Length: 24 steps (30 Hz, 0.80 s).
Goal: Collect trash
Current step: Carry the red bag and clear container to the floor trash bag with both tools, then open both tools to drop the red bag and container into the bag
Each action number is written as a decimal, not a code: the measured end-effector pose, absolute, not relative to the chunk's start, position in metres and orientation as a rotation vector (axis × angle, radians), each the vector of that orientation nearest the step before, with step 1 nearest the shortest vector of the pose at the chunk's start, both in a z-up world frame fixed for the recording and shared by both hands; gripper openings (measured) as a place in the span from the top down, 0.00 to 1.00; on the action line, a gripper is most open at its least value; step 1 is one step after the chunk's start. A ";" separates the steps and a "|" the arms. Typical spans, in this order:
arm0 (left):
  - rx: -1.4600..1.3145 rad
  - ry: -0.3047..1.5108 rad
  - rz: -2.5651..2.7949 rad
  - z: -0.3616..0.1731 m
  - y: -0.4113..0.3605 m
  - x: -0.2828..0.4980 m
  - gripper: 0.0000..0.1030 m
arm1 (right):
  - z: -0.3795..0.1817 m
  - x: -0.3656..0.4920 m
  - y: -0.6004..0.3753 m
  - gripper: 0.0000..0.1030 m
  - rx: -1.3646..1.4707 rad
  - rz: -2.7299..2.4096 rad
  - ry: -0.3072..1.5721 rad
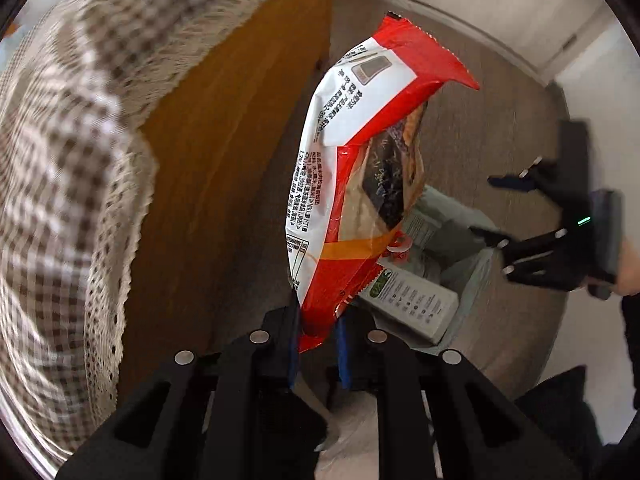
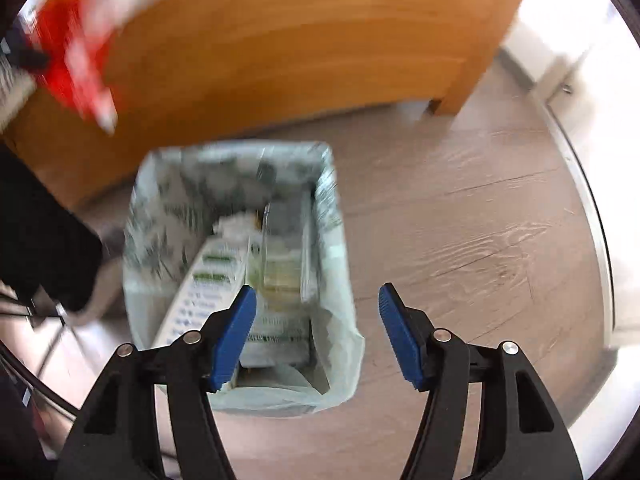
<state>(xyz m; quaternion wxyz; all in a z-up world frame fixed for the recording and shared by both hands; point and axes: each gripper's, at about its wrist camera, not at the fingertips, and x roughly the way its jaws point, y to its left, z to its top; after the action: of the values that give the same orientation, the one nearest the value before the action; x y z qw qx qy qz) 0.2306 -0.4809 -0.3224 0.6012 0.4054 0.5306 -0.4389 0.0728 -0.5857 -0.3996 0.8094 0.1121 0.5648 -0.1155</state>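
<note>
Wood-grain floor [image 2: 480, 220]; left tongs [image 1: 318, 344] pinch crinkly red-white wrapper [image 1: 360, 168]

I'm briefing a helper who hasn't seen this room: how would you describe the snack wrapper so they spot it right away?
Find the lined trash bin on the floor beside the wooden cabinet. Above it, the left gripper pinches a crinkled snack wrapper by one end. Unlike the white-and-green cartons in the bin, it is bright red and white with printed text.

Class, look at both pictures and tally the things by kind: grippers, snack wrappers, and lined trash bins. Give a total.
Grippers: 2, the left gripper and the right gripper
Snack wrappers: 1, the red and white wrapper
Lined trash bins: 1, the trash bin
Total: 4
</note>
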 end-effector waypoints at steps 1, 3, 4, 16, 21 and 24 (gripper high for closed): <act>0.982 1.228 -1.022 -0.330 -0.486 0.225 0.88 | -0.394 0.066 -0.585 0.40 0.269 -0.267 1.179; 1.040 1.251 -1.025 -0.348 -0.494 0.216 0.88 | -0.383 0.057 -0.594 0.40 0.329 -0.308 1.121; 1.064 1.277 -1.019 -0.360 -0.497 0.212 0.88 | -0.378 0.051 -0.595 0.40 0.359 -0.332 1.092; 1.210 1.409 -0.910 -0.452 -0.516 0.186 0.35 | -0.366 0.029 -0.569 0.40 0.462 -0.388 1.051; 1.213 1.383 -0.849 -0.447 -0.509 0.197 0.35 | -0.381 0.028 -0.562 0.40 0.490 -0.384 1.083; 1.106 1.397 -0.802 -0.431 -0.512 0.215 0.32 | -0.385 0.027 -0.558 0.40 0.494 -0.378 1.096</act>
<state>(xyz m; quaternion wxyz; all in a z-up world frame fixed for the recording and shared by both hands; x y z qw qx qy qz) 0.2154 -0.5119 -0.4310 0.5597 0.4690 0.5925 -0.3402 0.0273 -0.5580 -0.3854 0.8081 0.2309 0.5124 -0.1766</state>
